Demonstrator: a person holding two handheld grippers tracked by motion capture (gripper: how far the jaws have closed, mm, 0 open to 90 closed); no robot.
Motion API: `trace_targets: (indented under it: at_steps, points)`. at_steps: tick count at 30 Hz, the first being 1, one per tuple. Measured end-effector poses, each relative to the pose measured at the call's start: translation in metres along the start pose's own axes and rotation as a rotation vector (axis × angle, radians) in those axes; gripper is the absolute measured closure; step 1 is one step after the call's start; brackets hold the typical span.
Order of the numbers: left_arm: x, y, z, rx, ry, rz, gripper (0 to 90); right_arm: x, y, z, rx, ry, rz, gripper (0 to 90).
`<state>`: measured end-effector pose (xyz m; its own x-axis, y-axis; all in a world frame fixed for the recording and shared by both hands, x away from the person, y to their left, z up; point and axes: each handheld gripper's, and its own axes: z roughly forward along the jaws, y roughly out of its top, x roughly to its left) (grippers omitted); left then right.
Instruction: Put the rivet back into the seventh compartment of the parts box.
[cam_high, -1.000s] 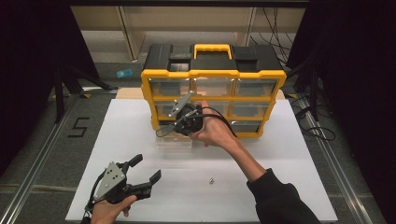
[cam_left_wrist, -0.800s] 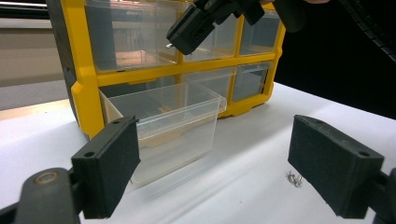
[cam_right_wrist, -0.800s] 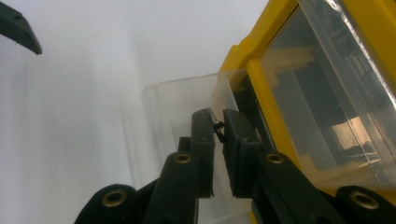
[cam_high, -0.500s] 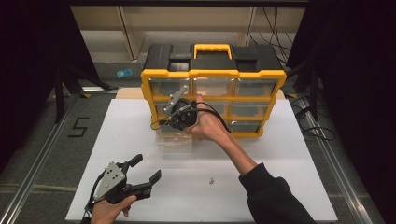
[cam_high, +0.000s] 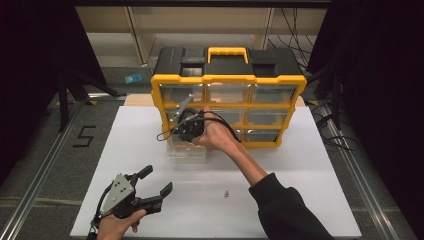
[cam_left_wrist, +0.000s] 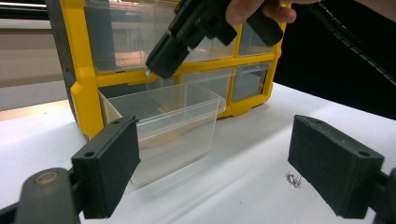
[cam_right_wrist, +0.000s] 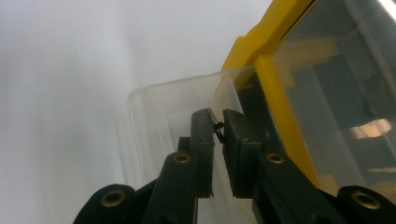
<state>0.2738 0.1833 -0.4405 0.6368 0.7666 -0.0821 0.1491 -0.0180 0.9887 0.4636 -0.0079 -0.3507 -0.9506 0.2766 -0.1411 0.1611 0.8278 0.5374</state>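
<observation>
- Jaws of your right gripper (cam_right_wrist: 218, 125) stand nearly pressed together, pinching a small dark screw (cam_right_wrist: 217, 127) at their tips, and have just eased apart a touch.
- You hold that gripper above the clear drawer (cam_high: 186, 149), which stands pulled out of the yellow organizer's (cam_high: 229, 80) lower left slot, onto the white table (cam_high: 300, 170).
- Your right gripper's tips point down over the drawer's open top, at its end nearest the yellow frame; whether they touch the plastic cannot be told.
- Your left gripper (cam_high: 150, 186) rests low at the near left of the table, jaws spread wide with nothing between them.
- You have another small metal screw (cam_high: 226, 192) lying loose on the table, right of your left gripper and well apart from the drawer.
</observation>
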Motion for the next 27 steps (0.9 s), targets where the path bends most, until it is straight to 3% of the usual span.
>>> trace_targets:
  at_steps: [2, 5, 11, 21, 27]
  points:
    - [0.0, 0.0, 0.0, -0.001, -0.001, 0.0, 16.2, 0.001, 0.0, 0.004, 0.023, 0.001, 0.015, 73.6]
    - [0.0, 0.0, 0.0, -0.001, 0.0, 0.001, 16.2, 0.001, 0.0, 0.005, 0.01, -0.025, 0.043, 53.5]
    - [0.001, 0.0, 0.0, -0.001, 0.001, 0.005, 16.2, 0.005, 0.0, -0.009, -0.055, -0.071, 0.016, 39.3]
    - [0.0, 0.0, 0.0, -0.001, 0.003, 0.0, 16.2, 0.023, -0.026, -0.039, -0.111, -0.08, -0.01, 33.8]
    - [0.001, 0.0, 0.0, -0.001, 0.004, 0.004, 16.2, 0.034, -0.05, -0.051, -0.149, -0.067, 0.01, 32.5]
